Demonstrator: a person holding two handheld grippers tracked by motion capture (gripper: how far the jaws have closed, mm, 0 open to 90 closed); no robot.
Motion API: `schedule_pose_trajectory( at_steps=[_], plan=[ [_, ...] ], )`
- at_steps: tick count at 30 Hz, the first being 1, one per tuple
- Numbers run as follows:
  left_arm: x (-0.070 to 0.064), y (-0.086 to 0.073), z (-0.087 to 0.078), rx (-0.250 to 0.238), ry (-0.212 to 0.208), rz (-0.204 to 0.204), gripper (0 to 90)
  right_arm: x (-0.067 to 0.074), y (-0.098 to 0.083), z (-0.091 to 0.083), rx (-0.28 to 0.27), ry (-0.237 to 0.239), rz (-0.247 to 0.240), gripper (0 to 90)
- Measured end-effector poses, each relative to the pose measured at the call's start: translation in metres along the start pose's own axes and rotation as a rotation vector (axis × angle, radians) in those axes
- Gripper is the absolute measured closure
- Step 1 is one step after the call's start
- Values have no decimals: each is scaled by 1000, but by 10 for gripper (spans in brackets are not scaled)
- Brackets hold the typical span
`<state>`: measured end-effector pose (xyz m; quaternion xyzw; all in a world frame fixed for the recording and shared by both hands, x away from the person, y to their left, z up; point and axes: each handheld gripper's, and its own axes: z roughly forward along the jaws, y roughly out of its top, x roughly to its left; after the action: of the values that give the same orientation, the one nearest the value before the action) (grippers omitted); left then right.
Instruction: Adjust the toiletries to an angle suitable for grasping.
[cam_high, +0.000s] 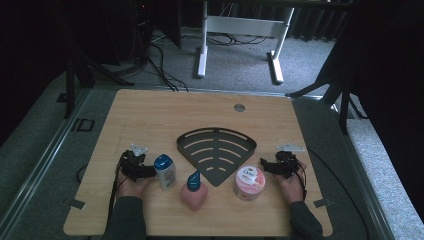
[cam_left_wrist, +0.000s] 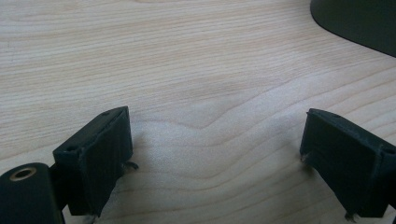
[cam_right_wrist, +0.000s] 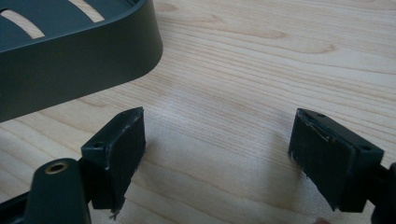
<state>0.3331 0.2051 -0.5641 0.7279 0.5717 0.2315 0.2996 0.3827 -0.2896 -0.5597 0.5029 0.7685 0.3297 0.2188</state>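
Here, in the high view, a light wooden table (cam_high: 150, 115) holds a dark metal corner shelf shaped like a fan with curved slots (cam_high: 216, 150). In front of it stand three bath things in a row: a white bottle with a blue cap (cam_high: 165, 171), a pink bottle with a blue pointed top (cam_high: 193, 190), and a round pink tub with a white lid (cam_high: 249, 183). The lid has a word on it that looks like "Dove", but it is small and blurry. The writing on the two bottles is too small to read.

The left gripper (cam_high: 150, 171) rests on the table just beside the white bottle, maybe touching it; I cannot tell. The right gripper (cam_high: 263, 165) rests just beside the pink tub. The grippers sit next to these things probably so they can grab them soon. The three things stand close to the shelf, I think so they can be put on it.

Now the left gripper view. Its two black jaws are spread wide apart, with bare wood between them and nothing pinched. A dark bit of the shelf (cam_left_wrist: 359, 23) peeks in at the top right corner.

Last, the right gripper view. These jaws are spread wide too, and hold nothing. The shelf's dark curved wall (cam_right_wrist: 79, 65) is near, at the top left, and wood shows through its slots.
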Motion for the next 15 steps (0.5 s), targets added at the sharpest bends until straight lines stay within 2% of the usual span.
schedule_pose_trajectory(
  at_steps=[5, 6, 7, 8, 11, 15],
  plan=[
    [-1, 0, -1, 0, 0, -1, 115, 0, 0, 0, 0, 0, 0, 183],
    [2, -3, -5, -29, 20, -26, 115, 0, 0, 0, 0, 0, 0, 183],
    [4, -3, -7, -25, 21, -28, 293, 0, 0, 0, 0, 1, 0, 183],
    [5, -3, -9, -19, 19, -34, 353, 0, 0, 0, 0, 1, 0, 183],
    [6, -2, -13, 6, -7, -25, 466, 0, 0, 0, 0, 2, -2, 183],
    [4, 0, -18, 9, -71, -23, 566, 0, 0, 0, 0, 2, -3, 183]
  ],
)
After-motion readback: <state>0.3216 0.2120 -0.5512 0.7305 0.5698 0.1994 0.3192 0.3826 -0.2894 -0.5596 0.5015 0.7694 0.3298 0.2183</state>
